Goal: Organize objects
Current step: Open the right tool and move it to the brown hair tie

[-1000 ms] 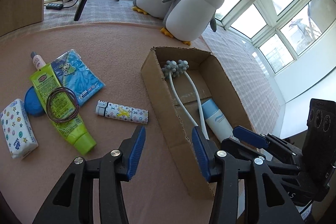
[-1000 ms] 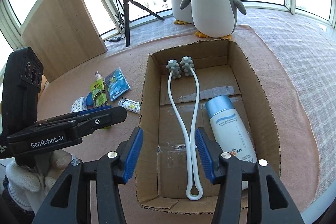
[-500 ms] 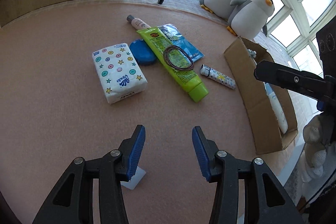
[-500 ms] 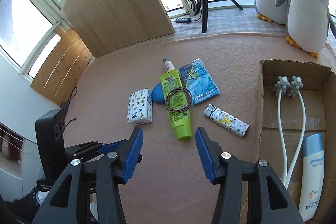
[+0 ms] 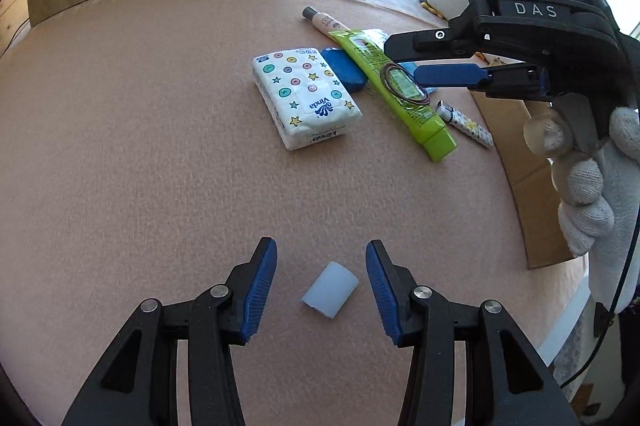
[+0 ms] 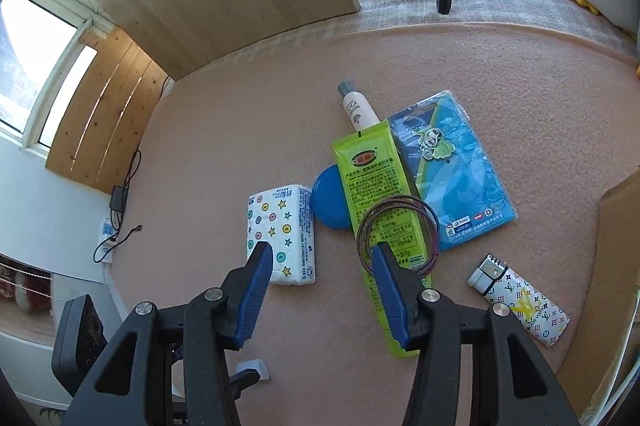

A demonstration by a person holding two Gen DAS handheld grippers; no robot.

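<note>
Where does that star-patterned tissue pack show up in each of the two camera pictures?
Left wrist view: tissue pack lies upper centre, left of the green tube.
Right wrist view: tissue pack lies centre-left, just beyond the right gripper's left finger.
Shared landmark: the blue disc between pack and tube.

Two fisheye views look forward and down along hand-held gripper fingers at a pink felt-covered surface (image 5: 120, 146). The left view sits low and near, facing the other hand-held gripper at right. The right view hovers close above. Both share the star-printed white tissue pack (image 5: 306, 96) (image 6: 282, 234) and long lime-green tube (image 5: 396, 94) (image 6: 370, 186).
</note>
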